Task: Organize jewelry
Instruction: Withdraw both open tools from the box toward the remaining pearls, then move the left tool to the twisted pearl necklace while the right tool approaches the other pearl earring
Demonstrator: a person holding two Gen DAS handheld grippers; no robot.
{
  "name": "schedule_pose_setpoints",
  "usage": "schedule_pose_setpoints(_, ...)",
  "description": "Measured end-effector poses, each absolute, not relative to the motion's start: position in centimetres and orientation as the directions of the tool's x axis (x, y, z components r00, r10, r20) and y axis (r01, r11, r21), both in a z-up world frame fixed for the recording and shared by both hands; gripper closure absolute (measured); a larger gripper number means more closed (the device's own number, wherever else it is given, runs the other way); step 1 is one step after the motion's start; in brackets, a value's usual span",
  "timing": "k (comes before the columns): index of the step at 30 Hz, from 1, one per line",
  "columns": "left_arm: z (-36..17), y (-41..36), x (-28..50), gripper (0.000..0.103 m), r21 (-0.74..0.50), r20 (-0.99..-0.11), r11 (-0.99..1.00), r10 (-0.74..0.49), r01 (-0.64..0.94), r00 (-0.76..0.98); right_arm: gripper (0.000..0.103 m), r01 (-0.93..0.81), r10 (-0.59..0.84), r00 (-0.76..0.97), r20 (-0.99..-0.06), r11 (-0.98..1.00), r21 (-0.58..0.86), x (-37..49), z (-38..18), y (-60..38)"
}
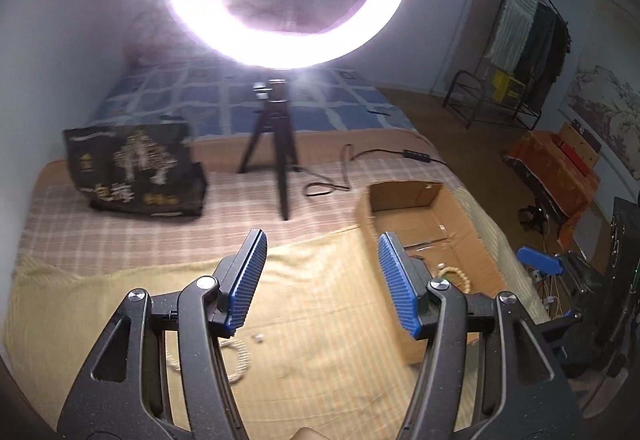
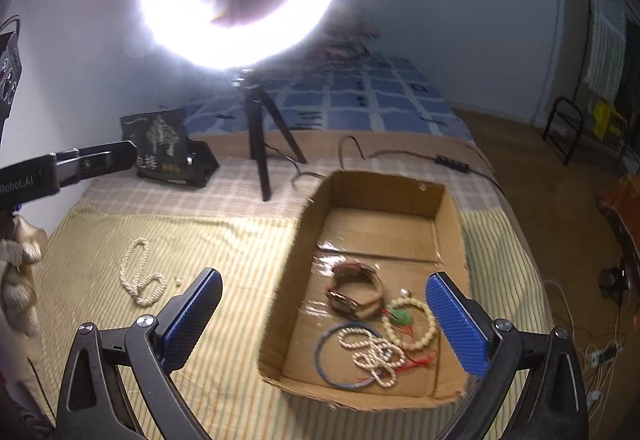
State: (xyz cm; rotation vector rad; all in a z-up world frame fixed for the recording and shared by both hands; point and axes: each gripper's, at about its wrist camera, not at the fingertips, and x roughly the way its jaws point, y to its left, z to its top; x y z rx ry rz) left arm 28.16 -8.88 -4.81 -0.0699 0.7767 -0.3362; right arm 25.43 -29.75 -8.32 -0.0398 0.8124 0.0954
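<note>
A pearl necklace [image 2: 140, 274] lies on the yellow striped cloth, left of the cardboard box [image 2: 296, 240], with a small earring [image 2: 178, 282] beside it. The box holds a brown bangle [image 2: 354, 290], a blue ring bangle [image 2: 326, 358], a beaded bracelet with a green pendant [image 2: 412, 324] and a pearl strand [image 2: 372, 356]. My right gripper [image 2: 324, 304] is open and empty over the box's near left wall. My left gripper [image 1: 322, 268] is open and empty above the cloth; the necklace [image 1: 240, 358] and earring [image 1: 256, 337] show below its left finger, the box [image 1: 452, 212] to its right.
A ring light on a black tripod [image 2: 260, 128] stands behind the box, its cable [image 2: 400, 152] trailing right. A black bag [image 2: 164, 148] lies at the back left. The bed edge drops to a brown floor [image 2: 540, 200] on the right.
</note>
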Motion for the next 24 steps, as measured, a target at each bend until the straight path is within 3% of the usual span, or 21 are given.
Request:
schedule_pose_setpoints(9,-6.0,-0.1,27.6,0.043,-0.184,-0.707,0.971,-0.241,0.156,0.665,0.001,-0.202,0.154,0.660,-0.735,0.979,0.023,26.2,-9.5,-25.2)
schedule_pose_setpoints(24,-13.8,6.5,28.1,0.043,-0.251,-0.808,0.968,-0.220,0.019,0.546,0.035,-0.299,0.293,0.482,-0.826,0.941,0.159,28.9,-14.8,-20.2)
